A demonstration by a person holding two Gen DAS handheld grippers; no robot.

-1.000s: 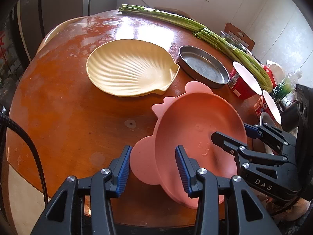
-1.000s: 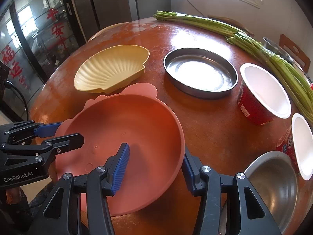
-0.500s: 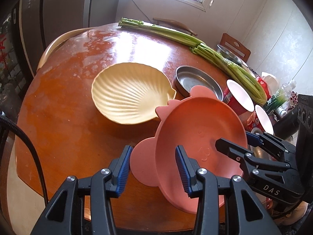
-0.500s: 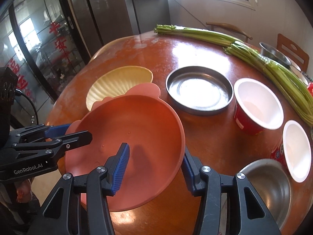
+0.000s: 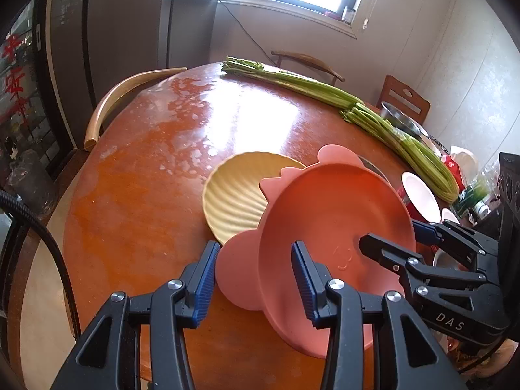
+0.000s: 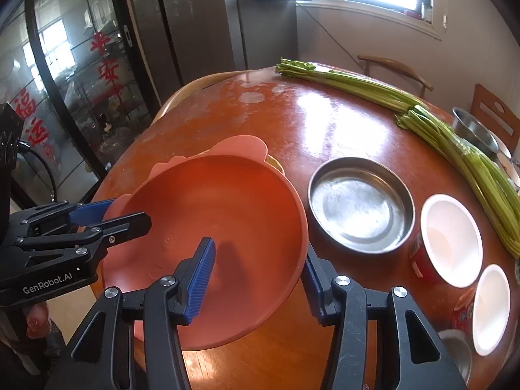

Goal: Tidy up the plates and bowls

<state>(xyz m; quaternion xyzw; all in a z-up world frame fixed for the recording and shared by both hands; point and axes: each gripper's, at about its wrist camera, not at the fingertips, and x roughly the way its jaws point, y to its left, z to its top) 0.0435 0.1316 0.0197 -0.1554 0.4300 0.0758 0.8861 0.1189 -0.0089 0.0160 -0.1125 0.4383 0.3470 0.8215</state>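
Note:
A pink plate (image 5: 325, 214) with ear-shaped tabs hangs tilted above the round wooden table (image 5: 136, 188), held from both sides. My left gripper (image 5: 253, 260) is shut on its near-left rim by the round tab. My right gripper (image 6: 256, 250) is shut on the opposite rim, one blue pad inside the plate (image 6: 221, 201) and one outside. Each gripper shows in the other's view: right gripper (image 5: 391, 235), left gripper (image 6: 126, 211). A yellow shell-shaped plate (image 5: 234, 188) lies on the table, partly hidden behind the pink plate; in the right wrist view only a sliver shows.
A round steel pan (image 6: 360, 204) sits right of the pink plate. Beyond it stand two red cups with white insides (image 6: 450, 239) (image 6: 490, 308), a steel bowl (image 6: 455, 354) and long celery stalks (image 6: 455, 143). Chairs ring the table's far side.
Both grippers have risen with the pink plate and carried it forward. It now overlaps the yellow shell plate in view, and more of the room shows.

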